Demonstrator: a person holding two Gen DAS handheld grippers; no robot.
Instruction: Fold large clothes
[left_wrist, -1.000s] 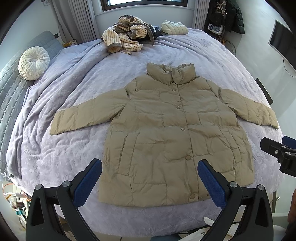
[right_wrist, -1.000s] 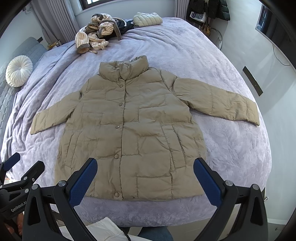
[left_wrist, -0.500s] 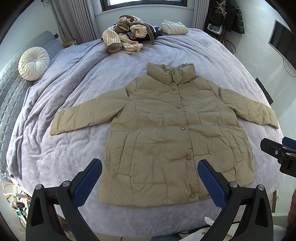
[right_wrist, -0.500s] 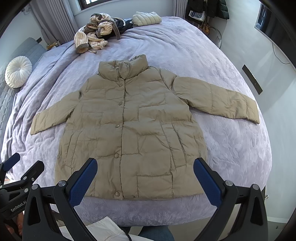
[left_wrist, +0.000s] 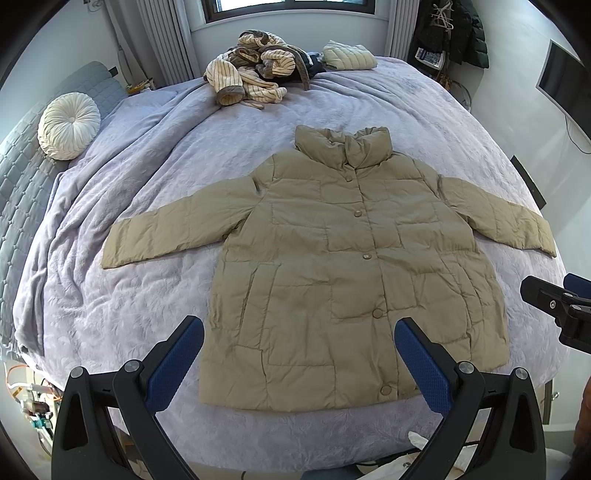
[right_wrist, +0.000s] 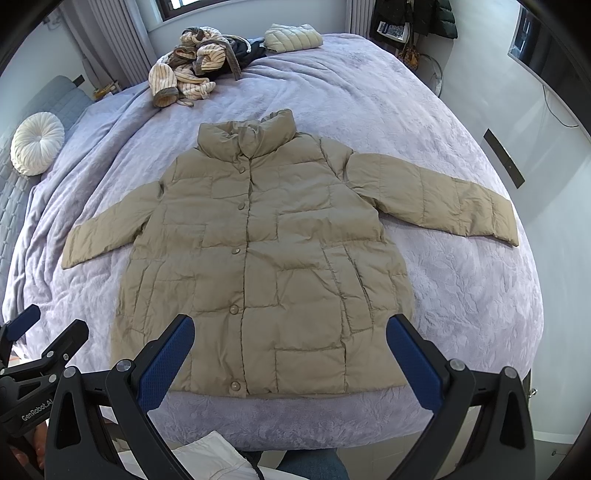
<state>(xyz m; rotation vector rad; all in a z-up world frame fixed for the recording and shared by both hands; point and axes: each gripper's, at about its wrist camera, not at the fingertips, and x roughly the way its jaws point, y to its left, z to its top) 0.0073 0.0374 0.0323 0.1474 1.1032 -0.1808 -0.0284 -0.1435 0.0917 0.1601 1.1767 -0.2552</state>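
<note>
Khaki puffer jacket (left_wrist: 351, 273): lay flat, buttoned, sleeves spread, mid-bed (left_wrist: 147, 295). Left gripper (left_wrist: 299, 356), right gripper (right_wrist: 290, 349): hung above jacket hem, jaws wide, empty. Folding judged unstarted; next, likely sleeve pinched, carried across jacket front.

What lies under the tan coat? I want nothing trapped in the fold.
Around the coat only the lilac blanket shows, with the coat lying flat on it. Whatever sits directly beneath the coat is covered and cannot be seen.
</note>
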